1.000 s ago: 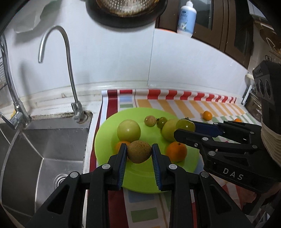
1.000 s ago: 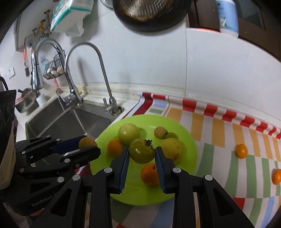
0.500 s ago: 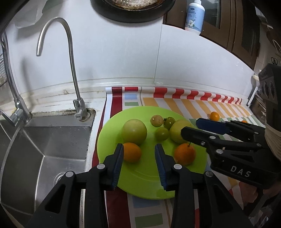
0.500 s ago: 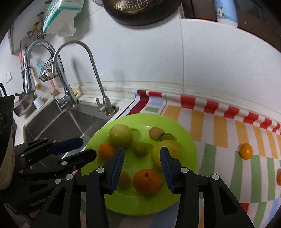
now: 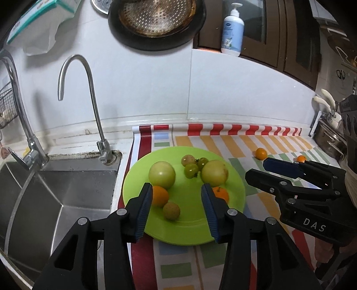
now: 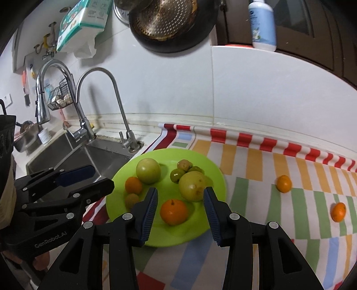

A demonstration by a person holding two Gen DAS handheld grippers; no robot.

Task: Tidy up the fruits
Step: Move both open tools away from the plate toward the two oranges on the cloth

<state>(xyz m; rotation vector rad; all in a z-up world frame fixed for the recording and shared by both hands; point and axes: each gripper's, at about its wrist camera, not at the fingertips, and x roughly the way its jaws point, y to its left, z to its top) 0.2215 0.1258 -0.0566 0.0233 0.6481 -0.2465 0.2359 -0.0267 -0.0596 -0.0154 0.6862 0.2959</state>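
A green plate lies on the striped mat and holds several fruits: two pale green apples, two oranges, small green tomatoes and a small brown fruit. My left gripper is open and empty above the plate's near side. My right gripper is open and empty above the plate, over the near orange. Two small oranges lie on the mat to the right.
A steel sink with two taps lies left of the plate. A pan hangs on the wall above. A soap bottle stands on a ledge. A steel pot sits at the far right.
Both grippers opened and pulled back. The left let go of the brown fruit and the right let go of a green tomato; both fruits now lie on the plate.
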